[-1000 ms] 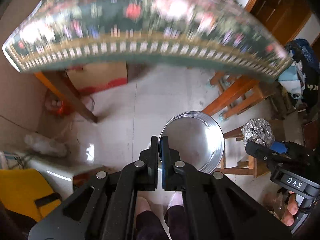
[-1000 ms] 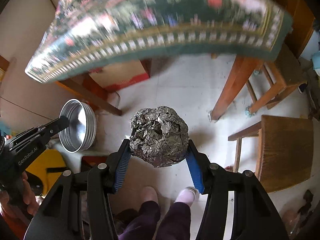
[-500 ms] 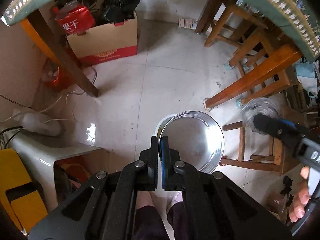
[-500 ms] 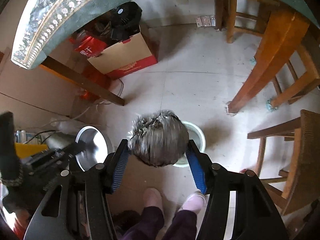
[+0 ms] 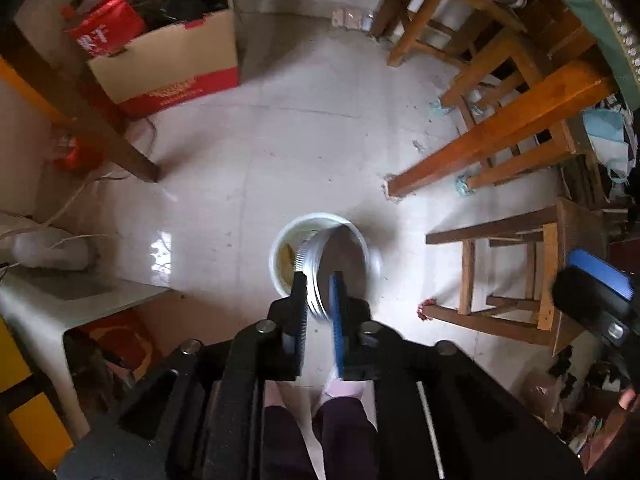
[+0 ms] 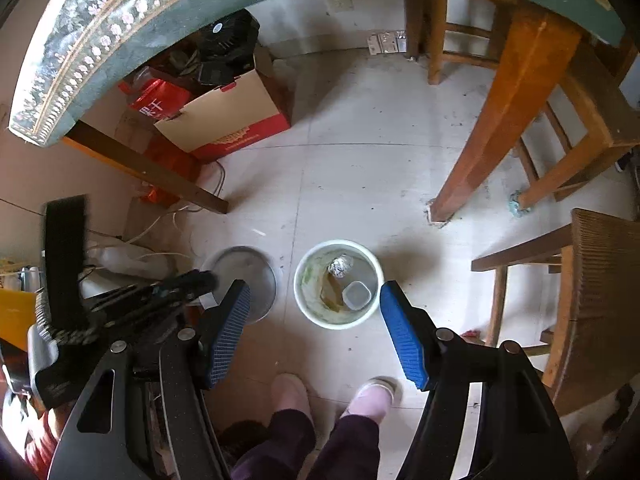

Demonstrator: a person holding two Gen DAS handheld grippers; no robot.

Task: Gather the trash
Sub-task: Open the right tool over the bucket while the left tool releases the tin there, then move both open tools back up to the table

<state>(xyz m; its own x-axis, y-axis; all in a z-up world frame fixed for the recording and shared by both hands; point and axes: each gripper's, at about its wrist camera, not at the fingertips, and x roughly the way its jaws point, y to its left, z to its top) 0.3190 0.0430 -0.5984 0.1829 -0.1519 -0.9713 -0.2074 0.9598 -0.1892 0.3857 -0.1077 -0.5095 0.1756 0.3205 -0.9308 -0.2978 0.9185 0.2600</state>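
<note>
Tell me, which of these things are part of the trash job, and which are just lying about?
Part of the job:
- white bin
- foil ball inside it
- metal tin, by the left gripper
- right gripper, open above the bin

Just lying about:
- cardboard box
- red bag
- wooden stool
- table leg

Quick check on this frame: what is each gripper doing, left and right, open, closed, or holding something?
Left gripper: part open, the round metal tin blurred between its fingers; grip cannot be told.
Right gripper: open, empty, above the white bin.
</note>
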